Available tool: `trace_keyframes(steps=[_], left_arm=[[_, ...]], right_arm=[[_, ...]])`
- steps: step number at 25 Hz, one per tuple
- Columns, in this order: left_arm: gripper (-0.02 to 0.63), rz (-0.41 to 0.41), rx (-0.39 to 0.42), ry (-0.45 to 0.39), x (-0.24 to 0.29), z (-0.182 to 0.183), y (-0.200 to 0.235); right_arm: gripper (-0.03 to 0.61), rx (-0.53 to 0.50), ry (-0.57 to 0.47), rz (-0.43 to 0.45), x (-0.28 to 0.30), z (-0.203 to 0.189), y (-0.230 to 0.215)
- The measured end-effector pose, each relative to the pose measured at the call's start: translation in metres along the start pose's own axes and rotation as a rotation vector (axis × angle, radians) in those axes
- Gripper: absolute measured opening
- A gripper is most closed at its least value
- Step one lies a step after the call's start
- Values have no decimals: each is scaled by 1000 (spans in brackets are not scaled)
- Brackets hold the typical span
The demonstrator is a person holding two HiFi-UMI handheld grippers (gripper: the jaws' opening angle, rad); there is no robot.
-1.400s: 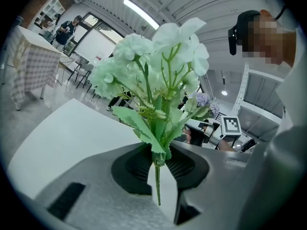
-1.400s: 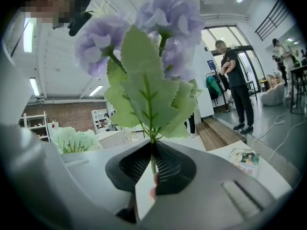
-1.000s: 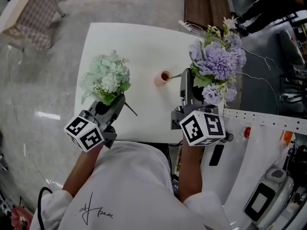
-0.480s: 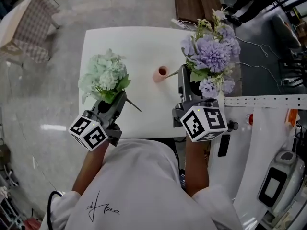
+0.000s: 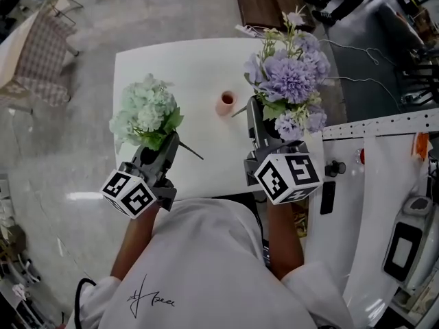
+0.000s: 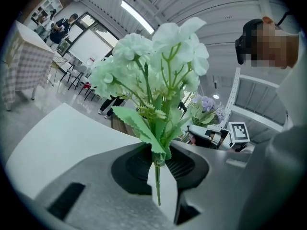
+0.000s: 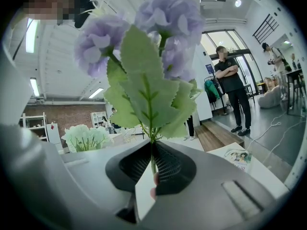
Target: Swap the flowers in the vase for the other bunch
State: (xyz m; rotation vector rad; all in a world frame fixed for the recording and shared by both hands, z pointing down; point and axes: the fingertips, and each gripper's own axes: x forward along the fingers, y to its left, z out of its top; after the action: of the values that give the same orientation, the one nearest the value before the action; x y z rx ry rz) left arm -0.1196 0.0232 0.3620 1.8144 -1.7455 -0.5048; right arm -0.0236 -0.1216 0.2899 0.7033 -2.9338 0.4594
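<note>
My left gripper [image 5: 155,151] is shut on the stem of a pale green flower bunch [image 5: 143,115], held upright over the table's left side; in the left gripper view the green flower bunch [image 6: 153,71] rises from the left gripper [image 6: 158,176]. My right gripper [image 5: 255,122] is shut on the stem of a purple flower bunch [image 5: 287,81], raised over the table's right edge; the purple flower bunch [image 7: 144,47] fills the right gripper view above the right gripper [image 7: 151,174]. The small pink vase [image 5: 226,103] stands empty between the two bunches, just left of the right gripper.
The white table [image 5: 185,67] carries only the vase. A white bench [image 5: 384,184] with tools lies to the right, a wooden step [image 5: 257,2] beyond the table. A checked chair [image 5: 34,53] stands far left. A person [image 7: 230,85] stands in the background.
Both bunches stay gripped. The right gripper with the purple bunch has drifted a little toward the vase; the left gripper has barely moved.
</note>
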Motion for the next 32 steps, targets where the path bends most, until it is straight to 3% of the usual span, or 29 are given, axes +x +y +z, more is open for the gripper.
trace_keyframes(steps=[32], left_arm=[[74,-8,-3,33,2,-7,7]], right_arm=[[23,45,109,-36,-27,-48,-7]])
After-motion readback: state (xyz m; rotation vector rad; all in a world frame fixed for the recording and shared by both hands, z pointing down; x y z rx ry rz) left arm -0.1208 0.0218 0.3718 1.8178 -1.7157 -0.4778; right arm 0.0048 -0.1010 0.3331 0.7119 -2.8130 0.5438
